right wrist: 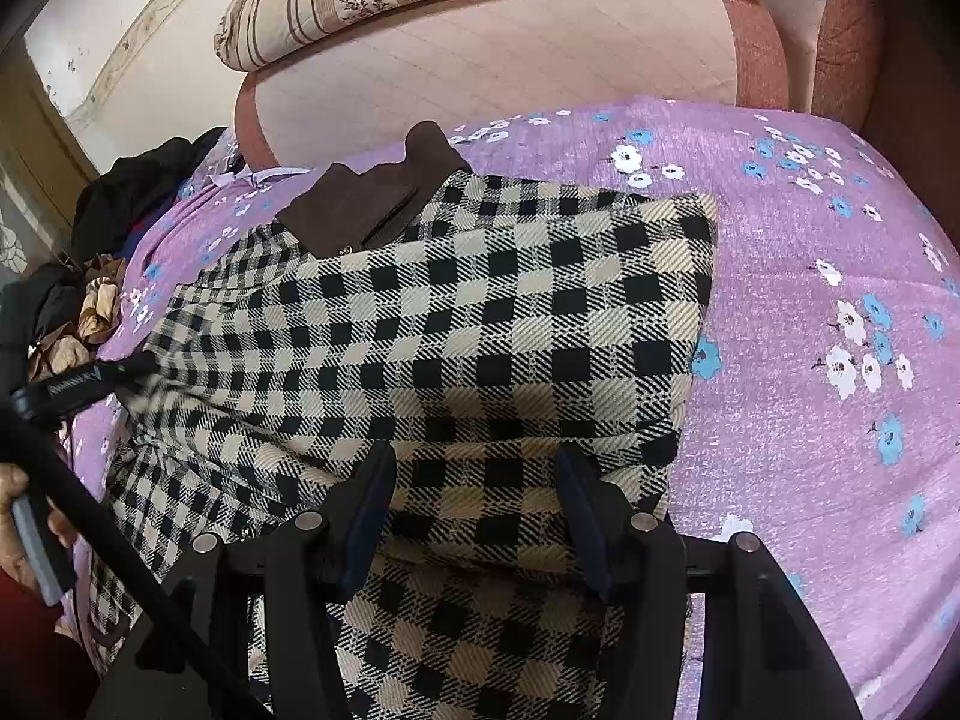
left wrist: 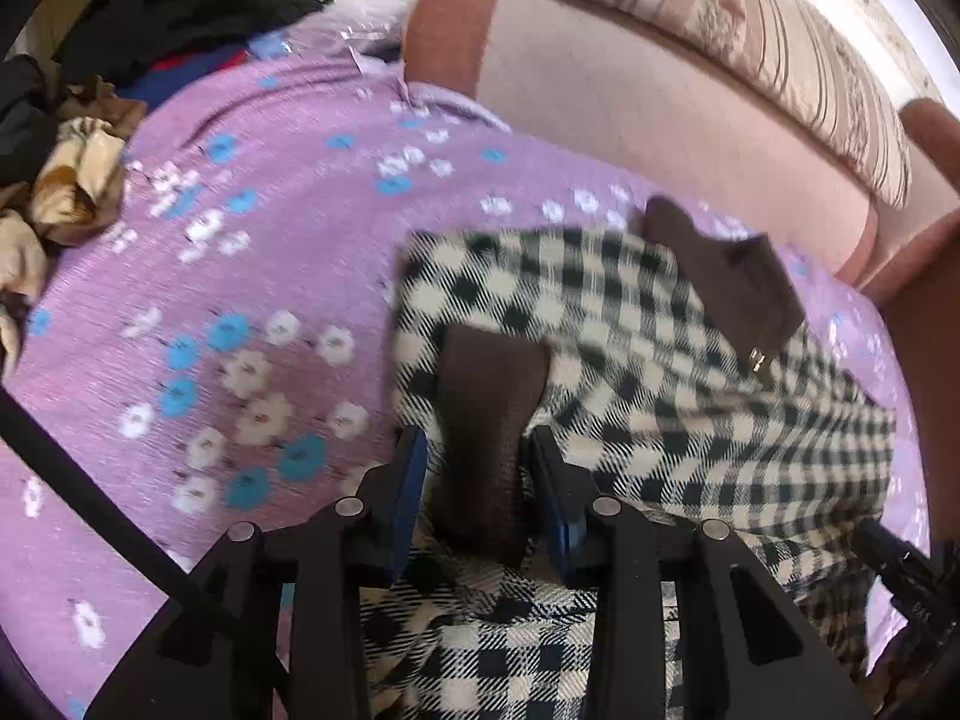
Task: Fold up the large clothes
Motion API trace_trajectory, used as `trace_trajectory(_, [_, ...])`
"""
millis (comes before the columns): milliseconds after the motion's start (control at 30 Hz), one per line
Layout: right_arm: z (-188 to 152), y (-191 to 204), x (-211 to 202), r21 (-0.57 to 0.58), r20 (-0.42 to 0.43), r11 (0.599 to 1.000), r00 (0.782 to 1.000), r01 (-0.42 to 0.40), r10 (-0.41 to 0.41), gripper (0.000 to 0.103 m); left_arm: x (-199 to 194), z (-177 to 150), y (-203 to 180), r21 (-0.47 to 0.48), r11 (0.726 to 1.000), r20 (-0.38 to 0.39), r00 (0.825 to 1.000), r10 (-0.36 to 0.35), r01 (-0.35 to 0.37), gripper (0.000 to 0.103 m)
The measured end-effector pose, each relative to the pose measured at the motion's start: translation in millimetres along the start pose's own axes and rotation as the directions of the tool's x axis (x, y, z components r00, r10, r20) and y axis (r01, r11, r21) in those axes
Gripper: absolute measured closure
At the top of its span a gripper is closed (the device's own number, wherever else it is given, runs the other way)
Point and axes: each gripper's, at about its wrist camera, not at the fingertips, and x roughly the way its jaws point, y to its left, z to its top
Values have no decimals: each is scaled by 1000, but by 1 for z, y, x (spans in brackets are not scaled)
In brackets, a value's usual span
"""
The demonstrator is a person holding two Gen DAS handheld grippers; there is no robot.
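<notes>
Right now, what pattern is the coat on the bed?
Black-and-cream check on the coat, with a brown collar; clearest in the right wrist view.

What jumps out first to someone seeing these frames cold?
The black-and-cream checked coat with its brown collar, lying across the middle of the purple floral bedspread. Next, the brown cuff between the left gripper's jaws. A pile of dark and tan clothes sits at the bed's far left.

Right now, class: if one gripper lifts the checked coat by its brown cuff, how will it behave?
The checked coat would probably sag; it lies in soft folds. Its thick weave suggests some weight. The brown cuff looks fuzzy, so probably not slippery.
</notes>
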Motion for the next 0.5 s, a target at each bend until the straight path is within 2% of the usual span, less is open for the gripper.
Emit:
trace_trajectory(100, [0, 1, -7, 9, 24, 1000, 1000, -2, 2, 44, -24, 6, 4, -14, 999, 78, 996, 48, -47, 67])
trace_trajectory(167, [2, 2, -16, 16, 60, 1000, 998, -5, 4, 44, -35, 10, 3, -14, 998, 126, 990, 63, -62, 58])
trace_trajectory(233, [5, 6, -24, 11, 107, 1000, 994, -18, 17, 44, -37, 12, -4, 2, 999, 142, 989, 43, -43, 52])
trace_trajectory(400, [14, 4, -11, 37, 104, 996, 991, -83, 78, 44, -4, 6, -27, 65, 998, 55, 998, -23, 19, 51])
trace_trajectory(500, [18, -11, 5, 94, 68, 992, 994, -88, 82, 44, 28, 0, -23, 46, 999, -9, 1000, 8, -8, 51])
